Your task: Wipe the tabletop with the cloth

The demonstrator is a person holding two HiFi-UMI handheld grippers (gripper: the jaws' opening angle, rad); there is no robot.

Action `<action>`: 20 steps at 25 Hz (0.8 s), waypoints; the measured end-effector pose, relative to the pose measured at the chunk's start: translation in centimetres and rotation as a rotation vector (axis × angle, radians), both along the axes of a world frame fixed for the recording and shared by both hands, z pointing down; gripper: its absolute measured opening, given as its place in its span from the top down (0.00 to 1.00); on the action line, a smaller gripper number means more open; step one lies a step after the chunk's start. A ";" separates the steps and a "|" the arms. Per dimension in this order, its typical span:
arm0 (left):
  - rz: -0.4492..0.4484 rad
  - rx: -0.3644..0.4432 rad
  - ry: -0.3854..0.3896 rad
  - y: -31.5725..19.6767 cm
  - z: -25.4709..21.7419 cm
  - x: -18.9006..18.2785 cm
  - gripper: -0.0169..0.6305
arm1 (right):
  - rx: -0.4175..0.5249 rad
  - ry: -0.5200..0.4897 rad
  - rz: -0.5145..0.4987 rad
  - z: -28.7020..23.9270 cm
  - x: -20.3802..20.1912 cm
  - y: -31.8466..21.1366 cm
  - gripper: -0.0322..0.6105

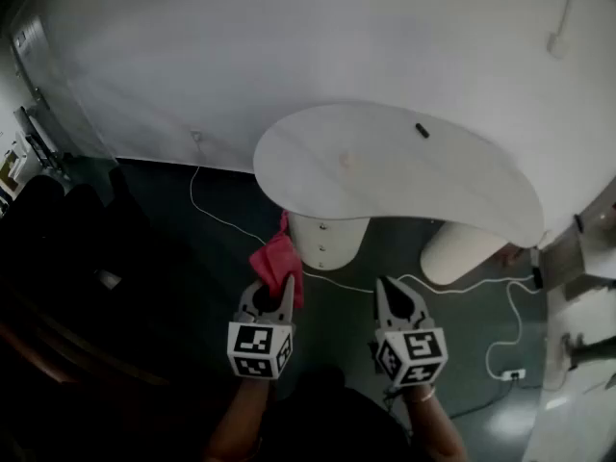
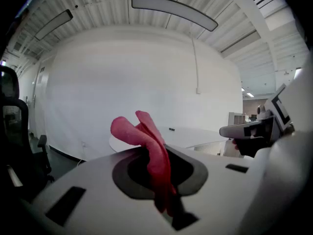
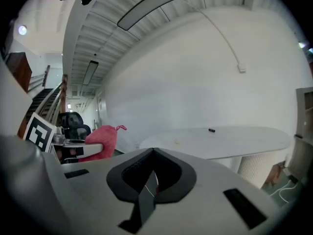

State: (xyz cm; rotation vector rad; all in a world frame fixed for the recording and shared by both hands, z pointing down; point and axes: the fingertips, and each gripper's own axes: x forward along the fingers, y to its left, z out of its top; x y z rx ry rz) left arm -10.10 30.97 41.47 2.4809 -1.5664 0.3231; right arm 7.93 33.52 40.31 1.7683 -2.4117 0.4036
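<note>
A white, kidney-shaped tabletop (image 1: 404,166) stands ahead of me on two pale cylinder legs. My left gripper (image 1: 274,292) is held in the air short of the table's near edge, shut on a pink-red cloth (image 1: 279,260) that bunches up from its jaws. In the left gripper view the cloth (image 2: 151,148) rises out of the closed jaws, with the tabletop (image 2: 195,133) low behind it. My right gripper (image 1: 393,296) hangs beside it, shut and empty. The right gripper view shows the cloth (image 3: 100,142) at the left and the tabletop (image 3: 220,138) ahead.
A small dark object (image 1: 422,130) and a faint spot (image 1: 348,162) lie on the tabletop. White cables (image 1: 500,325) trail over the dark floor to a power strip (image 1: 513,374). A black chair (image 2: 14,131) stands at the left. A white wall rises behind the table.
</note>
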 end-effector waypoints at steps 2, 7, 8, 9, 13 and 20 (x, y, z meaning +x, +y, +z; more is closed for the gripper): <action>-0.001 -0.004 -0.001 -0.2 0.0 0.2 0.91 | -0.002 -0.009 0.014 0.1 0.5 -0.1 0.95; -0.008 0.001 -0.006 -1.2 -0.2 0.9 0.91 | 0.013 -0.022 0.039 -0.3 1.9 -1.1 0.95; -0.010 0.004 -0.009 -1.5 -0.4 1.1 0.91 | 0.020 -0.019 0.045 -0.5 2.3 -1.4 0.95; -0.011 0.007 -0.011 -1.8 -0.5 1.4 0.91 | 0.026 -0.011 0.053 -0.6 2.9 -1.6 0.95; -0.010 0.017 -0.016 -2.8 -0.9 2.2 0.91 | 0.032 0.015 0.075 -0.5 4.3 -2.7 0.95; -0.014 0.024 -0.026 -6.2 -0.9 3.1 0.91 | 0.018 0.038 0.086 0.2 5.1 -5.6 0.95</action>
